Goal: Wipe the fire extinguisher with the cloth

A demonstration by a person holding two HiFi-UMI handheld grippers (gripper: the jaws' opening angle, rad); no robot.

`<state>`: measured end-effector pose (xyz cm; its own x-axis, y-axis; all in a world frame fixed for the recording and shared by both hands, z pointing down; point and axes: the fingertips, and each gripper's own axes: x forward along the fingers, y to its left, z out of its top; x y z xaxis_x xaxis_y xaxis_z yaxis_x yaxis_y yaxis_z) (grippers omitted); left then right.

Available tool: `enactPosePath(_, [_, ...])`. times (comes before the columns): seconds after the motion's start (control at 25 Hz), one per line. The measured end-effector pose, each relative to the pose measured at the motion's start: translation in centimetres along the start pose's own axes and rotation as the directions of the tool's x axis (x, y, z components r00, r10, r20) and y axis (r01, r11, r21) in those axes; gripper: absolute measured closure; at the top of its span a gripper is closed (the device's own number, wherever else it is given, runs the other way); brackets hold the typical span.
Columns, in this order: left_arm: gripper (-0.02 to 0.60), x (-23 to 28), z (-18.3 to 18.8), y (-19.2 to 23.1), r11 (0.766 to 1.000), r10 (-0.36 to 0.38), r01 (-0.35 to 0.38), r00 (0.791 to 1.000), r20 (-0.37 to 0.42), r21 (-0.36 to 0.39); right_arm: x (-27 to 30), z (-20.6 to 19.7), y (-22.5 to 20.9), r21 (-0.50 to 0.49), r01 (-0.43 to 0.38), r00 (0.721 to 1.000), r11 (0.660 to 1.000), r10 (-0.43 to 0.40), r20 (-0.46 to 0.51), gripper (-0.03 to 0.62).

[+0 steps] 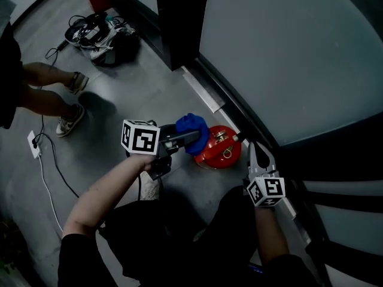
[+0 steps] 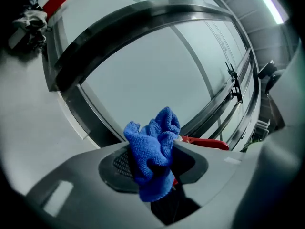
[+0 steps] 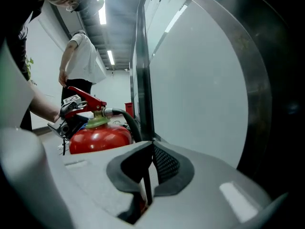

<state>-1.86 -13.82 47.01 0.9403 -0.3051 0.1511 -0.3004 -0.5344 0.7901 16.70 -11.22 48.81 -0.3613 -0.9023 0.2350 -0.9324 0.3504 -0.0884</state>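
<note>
**Inspector:** State of the jaws?

**Assessor:** The left gripper (image 1: 187,139) is clamped on a bunched blue cloth (image 2: 153,151), and most of the wad stands proud of the jaws. The right gripper (image 3: 145,175) has its jaws pressed together on nothing. It is held just to the right of the fire extinguisher (image 1: 220,148).

**Inspector:** Where is the extinguisher?

**Assessor:** It stands upright on the floor (image 1: 137,94), at the foot of the glass partition (image 1: 281,52). In the head view the cloth sits over its upper left shoulder, but contact cannot be confirmed.

**Inspector:** Condition?

**Assessor:** It has a glossy red domed body and a greenish collar (image 3: 97,123) at the neck. The red lever (image 3: 88,99) carries a tag, and a black hose (image 3: 125,120) curves down the partition side. No dirt is discernible in this light.

**Inspector:** Recommendation for the wipe?

**Assessor:** In my judgement, the loose wad should go flat on the dome, not the jaw tips. Stroke round the shoulder with light pressure. Nothing steadies the cylinder, so it could rock or slide, and the idle right gripper might brace it. Keep clear of the lever.
</note>
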Motion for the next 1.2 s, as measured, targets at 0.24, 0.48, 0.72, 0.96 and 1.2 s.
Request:
enactPosePath(0.24, [0.411, 0.2, -3.0, 5.2, 0.984, -0.013, 0.018, 0.999, 0.03, -0.176, 0.3, -3.0, -0.8, -0.043, 0.045, 0.997, 0.998, -0.048, -0.057, 0.591])
enactPosePath(0.48, [0.412, 0.6, -6.4, 9.3, 0.966, 0.004, 0.001, 1.0, 0.02, -0.26, 1.1, -5.2, 0.2, -0.117, 0.038, 0.993, 0.992, -0.051, -0.11, 0.591])
enactPosePath(0.72, [0.412, 1.3, -8.4, 12.2, 0.972, 0.045, -0.052, 0.998, -0.036, -0.229, 1.1, -6.2, 0.6, -0.195, 0.025, 0.986, 0.98, -0.057, -0.159, 0.591])
enactPosePath(0.96, [0.411, 2.1, -10.3, 15.1, 0.966, 0.079, -0.096, 0.994, -0.077, -0.241, 0.7, -6.4, -1.4, -0.104, 0.091, 0.984, 0.99, -0.105, -0.144, 0.591])
enactPosePath(1.2, [0.412, 2.7, -12.2, 17.7, 0.95, 0.102, -0.124, 0.991, -0.091, -0.287, 0.9, -5.8, -2.2, -0.013, 0.145, 0.981, 0.989, -0.145, -0.131, 0.591])
